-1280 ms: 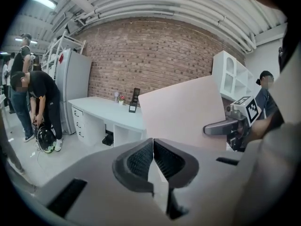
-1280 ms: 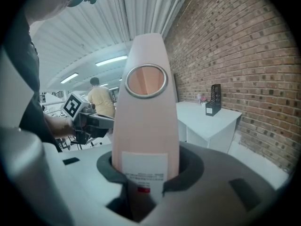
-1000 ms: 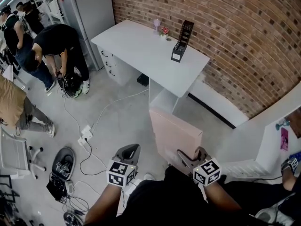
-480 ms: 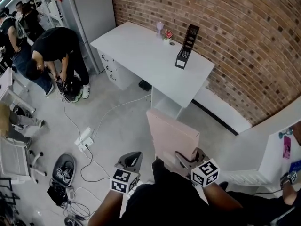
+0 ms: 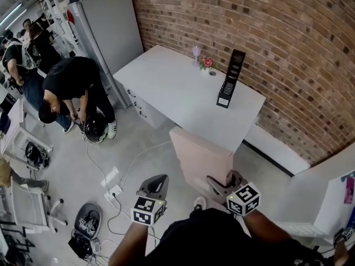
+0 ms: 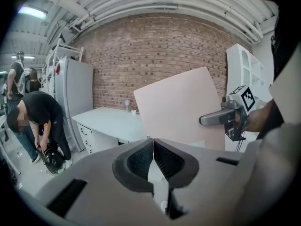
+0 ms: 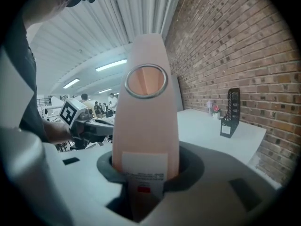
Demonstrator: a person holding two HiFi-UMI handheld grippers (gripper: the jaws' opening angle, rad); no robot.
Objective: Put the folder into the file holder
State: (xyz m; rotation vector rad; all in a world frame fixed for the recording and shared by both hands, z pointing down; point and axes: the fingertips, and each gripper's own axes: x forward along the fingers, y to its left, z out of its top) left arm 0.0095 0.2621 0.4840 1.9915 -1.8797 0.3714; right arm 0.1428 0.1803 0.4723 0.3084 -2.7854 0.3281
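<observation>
My right gripper (image 5: 221, 183) is shut on the lower edge of a pale pink folder (image 5: 202, 157), which stands upright in front of me. In the right gripper view the folder's spine (image 7: 146, 117), with its ring hole and label, fills the gap between the jaws of the right gripper (image 7: 146, 171). The left gripper (image 5: 155, 184) floats beside it, shut and empty, its tips meeting in its own view (image 6: 153, 142). A black mesh file holder (image 5: 231, 79) stands on the white desk (image 5: 177, 87) by the brick wall, well ahead of the folder. It also shows in the right gripper view (image 7: 230, 106).
A small vase with flowers (image 5: 206, 62) sits on the desk's far edge. A grey cabinet (image 5: 111, 32) stands left of the desk. A person (image 5: 72, 85) bends over a helmet, with others behind. Cables and a power strip (image 5: 113, 184) lie on the floor. A white shelf unit (image 5: 333, 193) is at the right.
Both grippers and the folder have moved forward towards the desk, which now lies closer below. The grip on the folder is unchanged and the left gripper stays shut.
</observation>
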